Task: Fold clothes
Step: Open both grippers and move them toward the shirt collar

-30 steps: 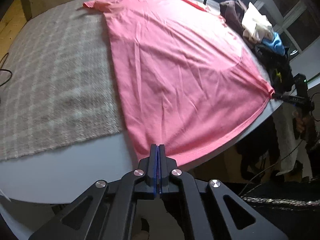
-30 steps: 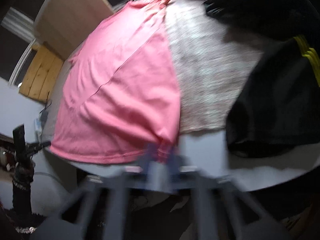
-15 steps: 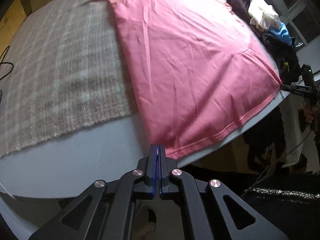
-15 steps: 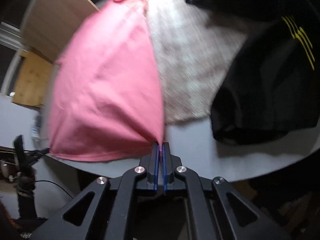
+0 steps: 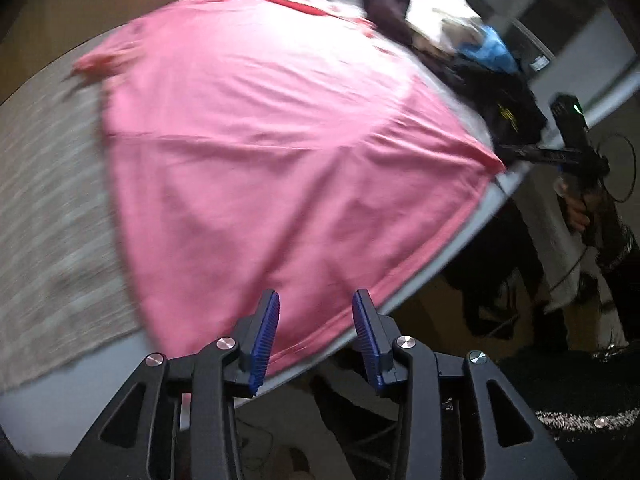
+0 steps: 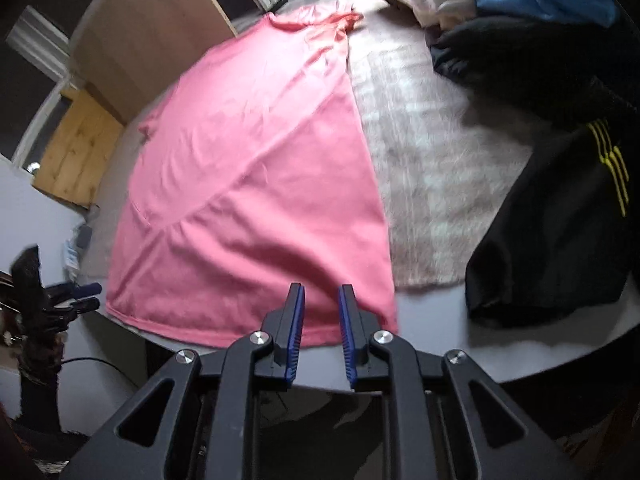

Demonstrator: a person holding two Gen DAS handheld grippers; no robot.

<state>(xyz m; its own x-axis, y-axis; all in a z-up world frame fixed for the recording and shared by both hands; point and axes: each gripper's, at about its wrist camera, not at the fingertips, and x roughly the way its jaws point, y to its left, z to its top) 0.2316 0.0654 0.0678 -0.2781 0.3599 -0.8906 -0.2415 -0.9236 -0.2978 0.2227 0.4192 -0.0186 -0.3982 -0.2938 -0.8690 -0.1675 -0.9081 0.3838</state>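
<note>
Left wrist view: the left gripper [image 5: 316, 300] is seen from behind, its two blue-padded fingers [image 5: 264, 336] spread apart and opening, with nothing pinched between them. Just beyond the fingertips the hem of a pink T-shirt [image 5: 280, 152] is laid out flat, its bottom edge running along the near rim of a pale grey table [image 5: 80, 396]. The shirt is spread over a beige checked blanket [image 5: 44, 208], which is exposed to the left of it. At the far right of the table a heap of other clothes [image 5: 452, 36] is piled, in brown, cream, blue and black. Past the table edge on the right, the right gripper [image 5: 568, 148] is visible, held by a hand [image 5: 576, 208]; the picture is blurred, so whether it touches the shirt corner cannot be told from here. In the right wrist view the right gripper [image 6: 320, 292] is shown with its blue pads [image 6: 294, 332] a narrow way apart and opening, and nothing is gripped. The pink T-shirt [image 6: 256, 184] lies just beyond them, its lower right corner close beside the fingertips. To the right, a black garment with yellow stripes [image 6: 560, 232] is draped on the blanket [image 6: 424, 148] and the table [image 6: 520, 352].
</note>
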